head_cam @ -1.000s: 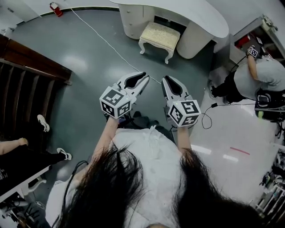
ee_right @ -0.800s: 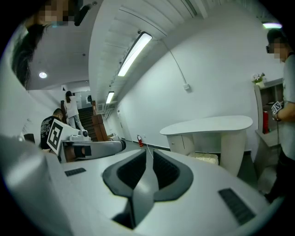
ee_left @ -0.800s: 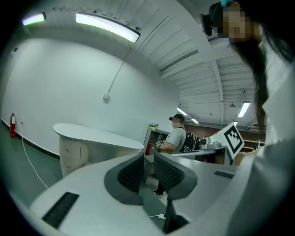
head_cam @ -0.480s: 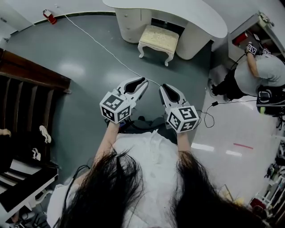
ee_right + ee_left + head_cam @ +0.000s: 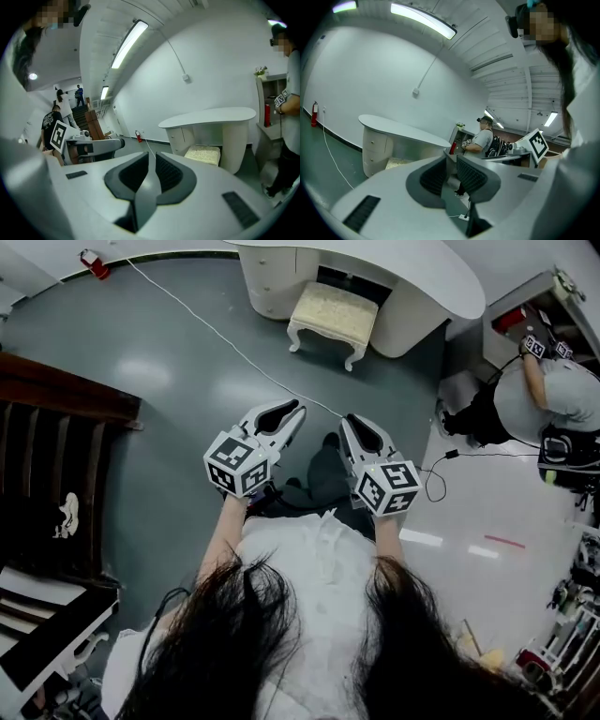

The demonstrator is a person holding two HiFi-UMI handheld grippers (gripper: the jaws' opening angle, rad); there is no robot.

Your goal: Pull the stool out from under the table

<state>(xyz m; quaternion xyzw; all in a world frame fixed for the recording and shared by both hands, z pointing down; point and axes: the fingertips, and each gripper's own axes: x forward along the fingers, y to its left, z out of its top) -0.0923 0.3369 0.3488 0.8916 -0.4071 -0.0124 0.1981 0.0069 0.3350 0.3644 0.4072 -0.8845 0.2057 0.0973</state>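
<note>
The stool (image 5: 334, 312) has a cream cushion and white curved legs. It stands on the grey floor, half tucked under the white curved table (image 5: 394, 266) at the top of the head view. My left gripper (image 5: 296, 409) and right gripper (image 5: 350, 421) are held side by side at waist height, well short of the stool. Both are shut with nothing between their jaws. In the right gripper view the stool (image 5: 203, 154) shows under the table (image 5: 211, 118) beyond the gripper (image 5: 151, 163). The left gripper (image 5: 452, 169) points at the table (image 5: 401, 131), with only the stool's cushion (image 5: 397, 163) showing.
A white cable (image 5: 217, 337) runs across the floor to a red fire extinguisher (image 5: 90, 262). Dark wooden furniture (image 5: 52, 442) stands at the left. A person in a grey shirt (image 5: 555, 397) works at a shelf on the right, with black cables (image 5: 439, 476) on the floor nearby.
The whole view has shifted forward toward the table, and a leg has stepped out between the grippers. Both grippers keep their pose and stay shut. The white shoes at left have left the view.
</note>
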